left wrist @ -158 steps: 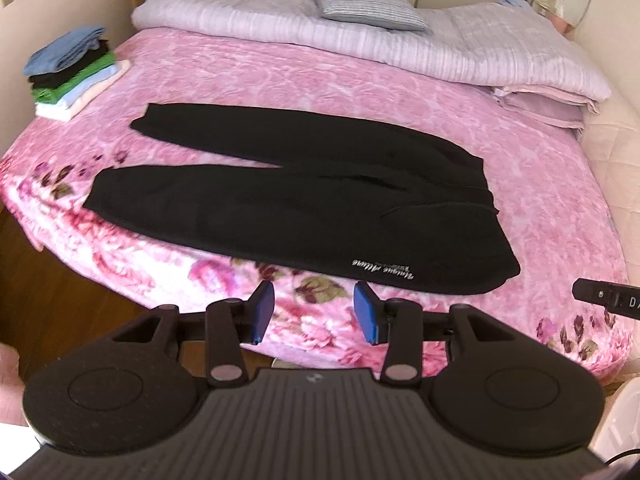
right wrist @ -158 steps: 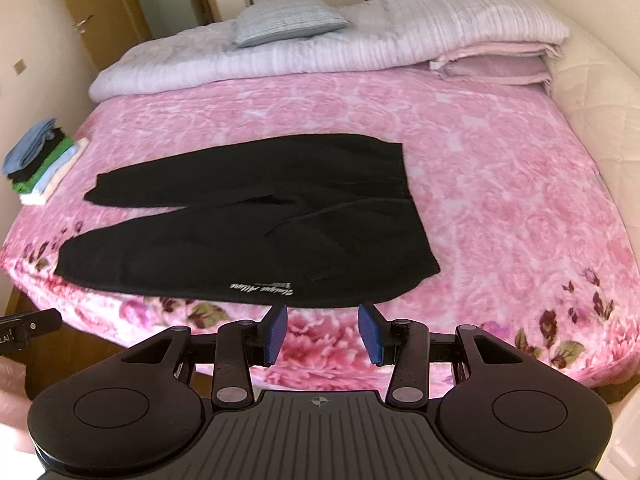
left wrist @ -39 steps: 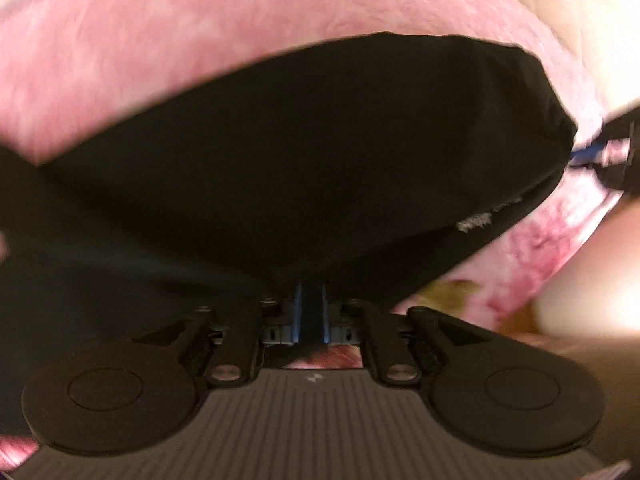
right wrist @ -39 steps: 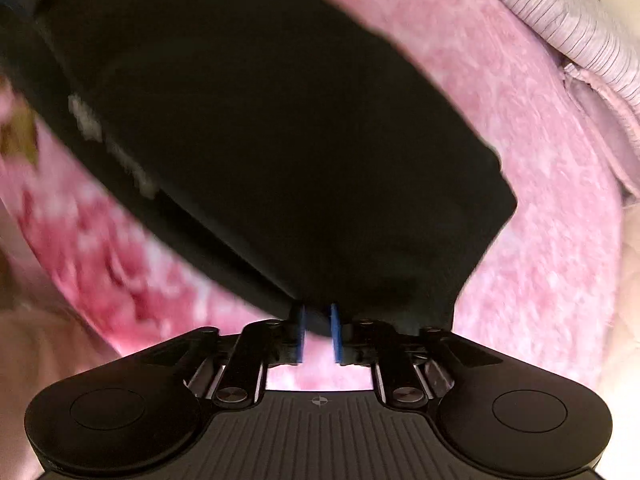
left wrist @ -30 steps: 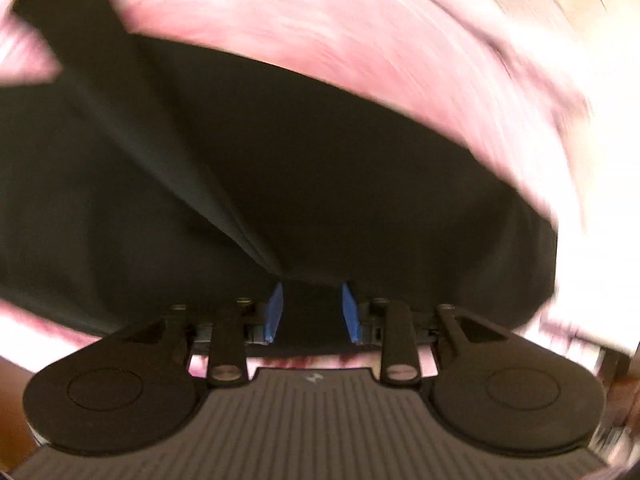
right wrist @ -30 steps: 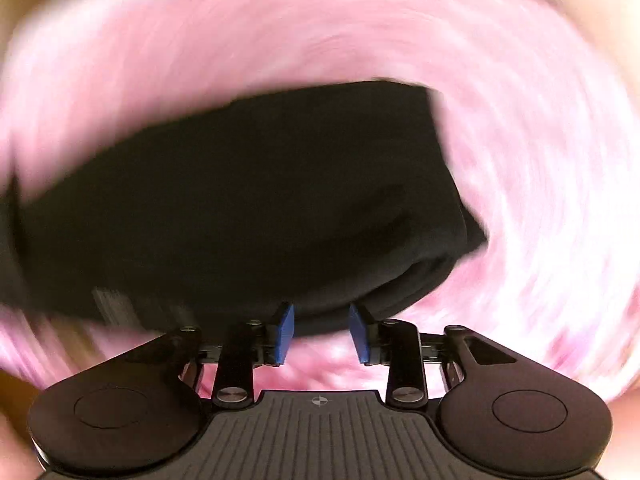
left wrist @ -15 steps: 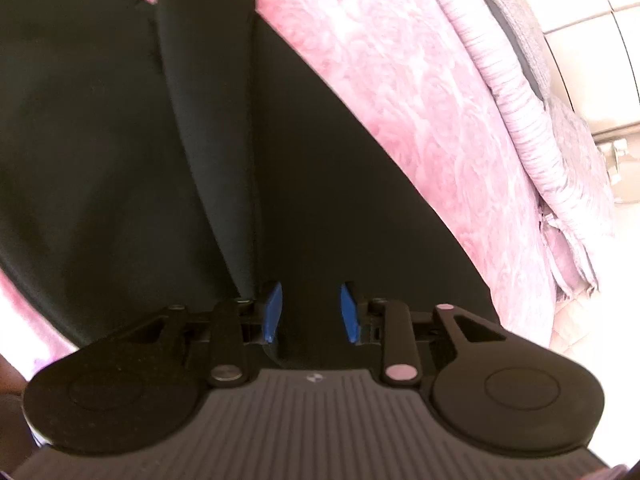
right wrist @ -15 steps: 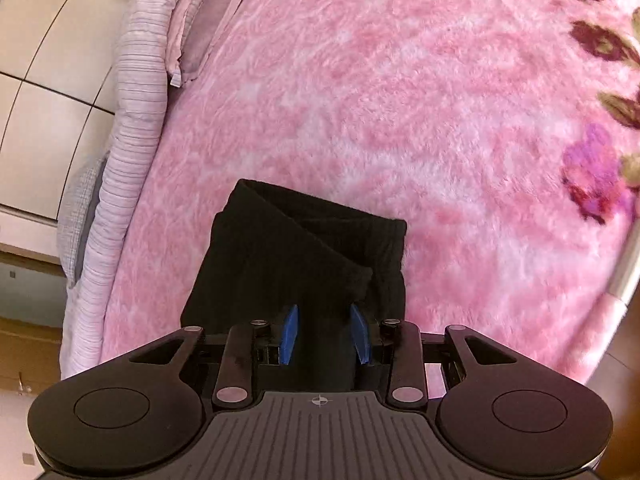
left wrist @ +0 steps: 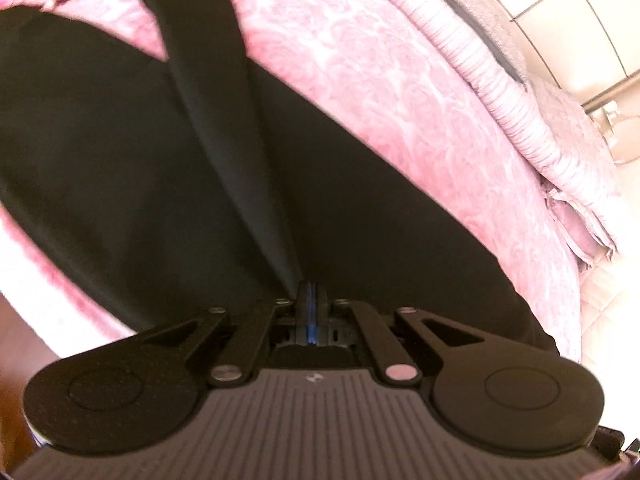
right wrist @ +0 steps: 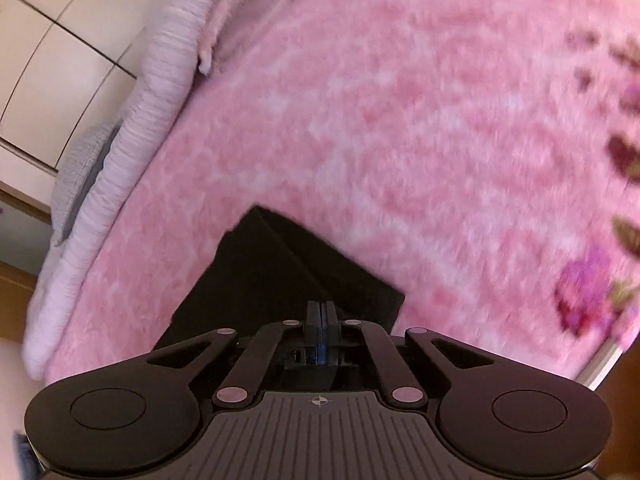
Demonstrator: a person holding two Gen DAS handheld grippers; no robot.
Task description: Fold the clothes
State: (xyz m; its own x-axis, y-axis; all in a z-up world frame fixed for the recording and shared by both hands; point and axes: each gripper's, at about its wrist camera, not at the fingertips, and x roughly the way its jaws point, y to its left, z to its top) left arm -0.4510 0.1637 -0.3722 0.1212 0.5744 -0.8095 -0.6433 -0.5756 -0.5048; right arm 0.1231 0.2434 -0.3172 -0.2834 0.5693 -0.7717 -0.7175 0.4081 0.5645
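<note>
The black trousers (left wrist: 120, 152) lie spread on the pink bedspread (left wrist: 360, 80), one leg crossing over the other toward the far left. The left gripper (left wrist: 311, 300) pinches cloth at the near edge; the right gripper (right wrist: 321, 314) pinches the waistband end. I'd judge folding partway, further folds left.

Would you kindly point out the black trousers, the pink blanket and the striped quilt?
black trousers (left wrist: 120, 152), left wrist view, broad flat panel.
pink blanket (right wrist: 420, 128), right wrist view, bare middle.
striped quilt (left wrist: 532, 120), left wrist view, ribbed edge.

Black claw (left wrist: 311, 294), blue pads, ribbed grey housing, silver pivot screws
</note>
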